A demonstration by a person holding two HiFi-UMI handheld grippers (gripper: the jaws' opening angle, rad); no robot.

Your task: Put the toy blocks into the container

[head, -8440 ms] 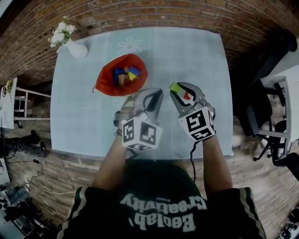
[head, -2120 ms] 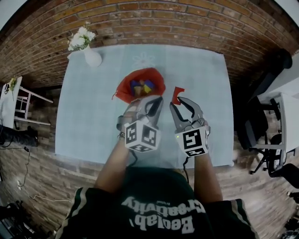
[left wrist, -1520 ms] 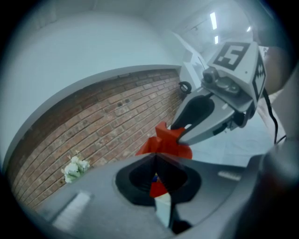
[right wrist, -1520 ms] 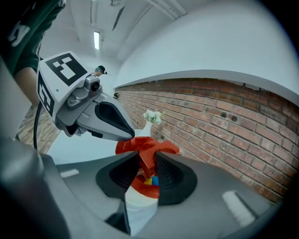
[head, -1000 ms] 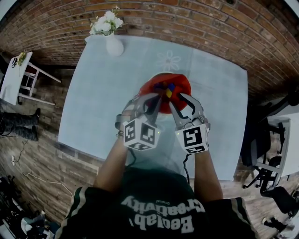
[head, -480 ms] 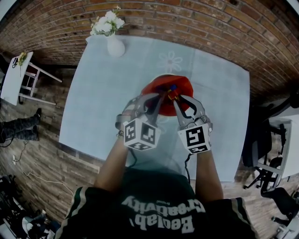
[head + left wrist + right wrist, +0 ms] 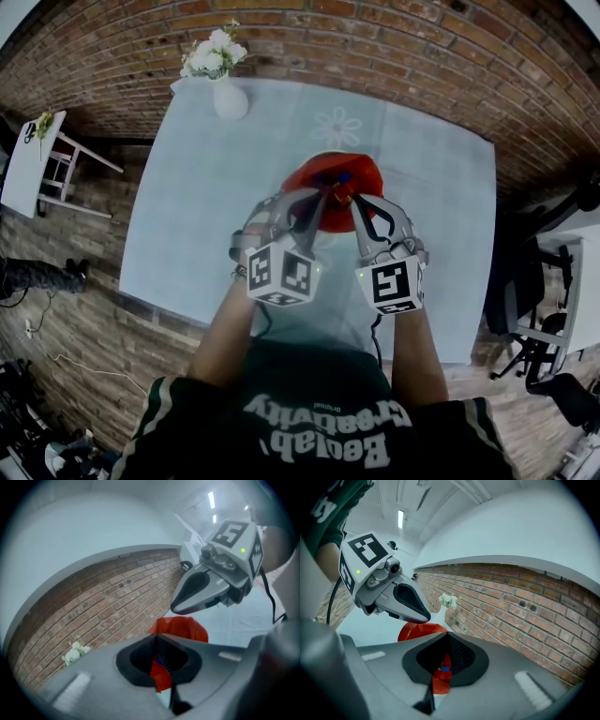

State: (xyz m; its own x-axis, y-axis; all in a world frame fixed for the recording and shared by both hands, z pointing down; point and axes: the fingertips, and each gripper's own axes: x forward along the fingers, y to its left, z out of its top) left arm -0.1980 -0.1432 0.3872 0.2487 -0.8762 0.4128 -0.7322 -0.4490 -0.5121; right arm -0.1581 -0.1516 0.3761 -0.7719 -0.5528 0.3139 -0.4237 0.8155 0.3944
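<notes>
Person in a dark green shirt (image 7: 319,422) is standing at the near edge of a table w/ pale blue cloth (image 7: 206,206), holding a tool in each hand. Both tools are pointing fwd side by side, tips over the near rim of the red soft fabric container (image 7: 367,178). The container is sitting open approx. mid-table.

Left gripper (image 7: 316,195): jaws are resting together, tips meeting, nothing clamped. From its own camera the left gripper (image 7: 156,637) is showing only an oval gap behind the tips. The container (image 7: 185,627) is showing thru that gap, beyond the tips and not pinched.

Right gripper (image 7: 350,200): jaws have just been closing and are sitting fully together, no block btwn them. From its own camera the right gripper (image 7: 446,635) is framing red cloth of the container (image 7: 417,631) w/ a blue piece in it, again beyond the tips.

Coloured toy blocks (image 7: 339,176) are lying inside the container, a blue one on top. Exact count is too small to tell.

The grippers are hanging just beside each other, apart. Each one's marker cube is showing in the other's camera.

White vase w/ white flowers (image 7: 228,98) is standing upright at the far left corner of the table, well apart from the container. Red brick wall (image 7: 511,602) is running behind it.
</notes>
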